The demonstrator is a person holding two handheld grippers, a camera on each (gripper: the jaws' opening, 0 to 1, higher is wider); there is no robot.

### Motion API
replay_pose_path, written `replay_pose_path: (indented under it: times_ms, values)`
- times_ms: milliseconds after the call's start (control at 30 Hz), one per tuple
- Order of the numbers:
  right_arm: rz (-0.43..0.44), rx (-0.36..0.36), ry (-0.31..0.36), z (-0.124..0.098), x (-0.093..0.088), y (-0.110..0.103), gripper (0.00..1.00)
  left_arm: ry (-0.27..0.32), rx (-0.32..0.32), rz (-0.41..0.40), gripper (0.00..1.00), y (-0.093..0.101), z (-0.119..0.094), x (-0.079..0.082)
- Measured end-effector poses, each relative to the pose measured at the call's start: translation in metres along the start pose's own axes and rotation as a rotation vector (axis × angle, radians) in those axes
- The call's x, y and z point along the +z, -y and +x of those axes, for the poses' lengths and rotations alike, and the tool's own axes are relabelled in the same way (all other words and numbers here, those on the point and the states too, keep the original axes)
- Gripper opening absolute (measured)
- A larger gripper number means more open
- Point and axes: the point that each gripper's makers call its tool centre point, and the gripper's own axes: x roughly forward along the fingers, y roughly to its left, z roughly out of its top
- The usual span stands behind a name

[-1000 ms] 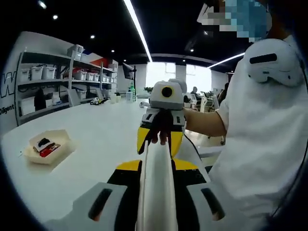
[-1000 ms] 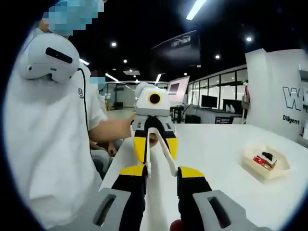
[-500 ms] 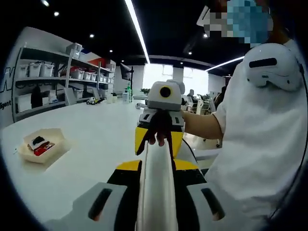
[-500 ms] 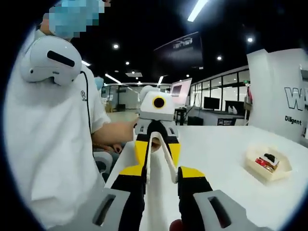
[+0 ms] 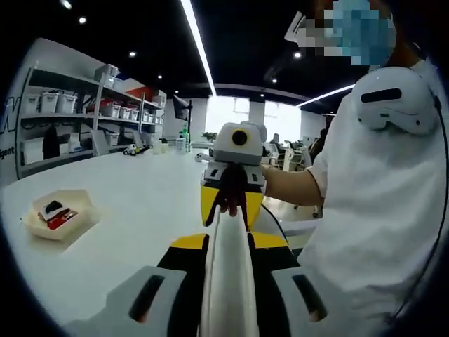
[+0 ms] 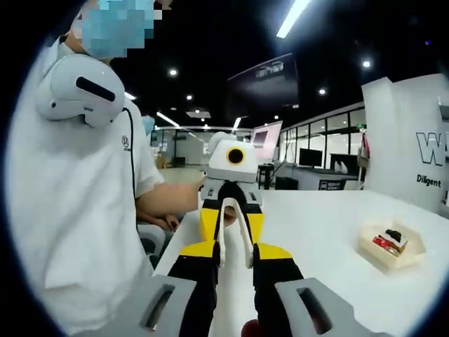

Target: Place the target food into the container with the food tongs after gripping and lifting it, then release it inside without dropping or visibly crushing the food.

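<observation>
White food tongs [image 5: 228, 281] stretch between my two grippers above the white table [image 5: 133, 210]. My left gripper [image 5: 228, 242] is shut on them, and they show edge-on in the left gripper view. My right gripper [image 6: 235, 249] faces it, its jaws pressing the two tong arms [image 6: 220, 235] from outside. A beige container [image 5: 56, 219] sits far off on the table, holding a red piece [image 5: 63, 216] and a black piece [image 5: 51, 206] of food. In the right gripper view the container [image 6: 390, 251] lies at the right.
A person in a white shirt [image 5: 379, 210] stands close beside the grippers, forearm [image 5: 291, 184] reaching to the right gripper. Shelves with bins [image 5: 77, 112] line the far wall. More tables and screens [image 6: 309, 158] stand in the background.
The right gripper's jaws have drawn a little closer, narrowing the gap between the tong arms. Both views have shifted slightly with the hands; the container has not moved on the table.
</observation>
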Motion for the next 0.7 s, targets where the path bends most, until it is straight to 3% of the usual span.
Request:
replay_pose_path:
  times_ms: [700]
  values:
    - [0.007,-0.004,0.056,-0.008,0.011,0.003,0.08,0.007,0.033,-0.003,0.21,-0.009,-0.008,-0.002]
